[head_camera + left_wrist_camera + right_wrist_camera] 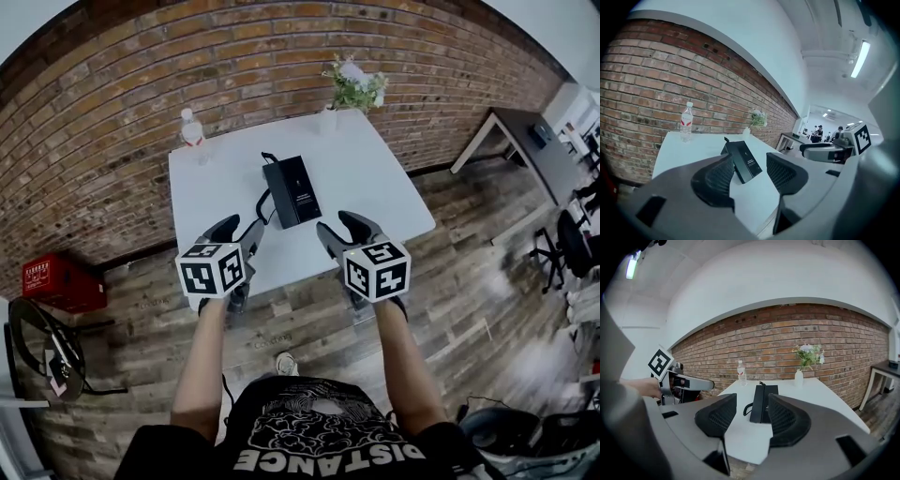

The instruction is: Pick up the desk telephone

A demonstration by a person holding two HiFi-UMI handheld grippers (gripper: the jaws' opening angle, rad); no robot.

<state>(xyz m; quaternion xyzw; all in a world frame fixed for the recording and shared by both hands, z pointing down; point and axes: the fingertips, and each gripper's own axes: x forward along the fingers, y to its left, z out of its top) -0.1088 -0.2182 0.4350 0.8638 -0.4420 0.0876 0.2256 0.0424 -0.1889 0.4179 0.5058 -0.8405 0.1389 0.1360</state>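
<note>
Head view: a black rectangular desk telephone [292, 190] lies flat near the middle of a white square tabletop [384, 187], its coiled cord trailing off its near-left side. Beyond the telephone to the left stands a clear plastic water bottle with a red label [191, 128]; beyond it to the right, a small white vase of flowers [354, 86]. The left gripper [241, 228] and the right gripper [344, 228] hover on the near side of the telephone, over the tabletop's near edge, one to each side of it and touching nothing.

Left gripper view: the ribbed dark fingers [719, 178] are spread wide with only air between them. The telephone [744, 161] shows through the gap, still ahead and untouched. The water bottle [686, 122] is behind the telephone to the left, and the right gripper [829, 150] is off to its right.

Right gripper view: these fingers [783, 420] are likewise spread and hold nothing. The telephone [763, 403] lies straight ahead in the gap, with the vase [799, 377] behind it on the right.

Progress: I judge this the approach, with nothing grasped yet. Reaching the telephone, closing on it and lifting it all remain.
</note>
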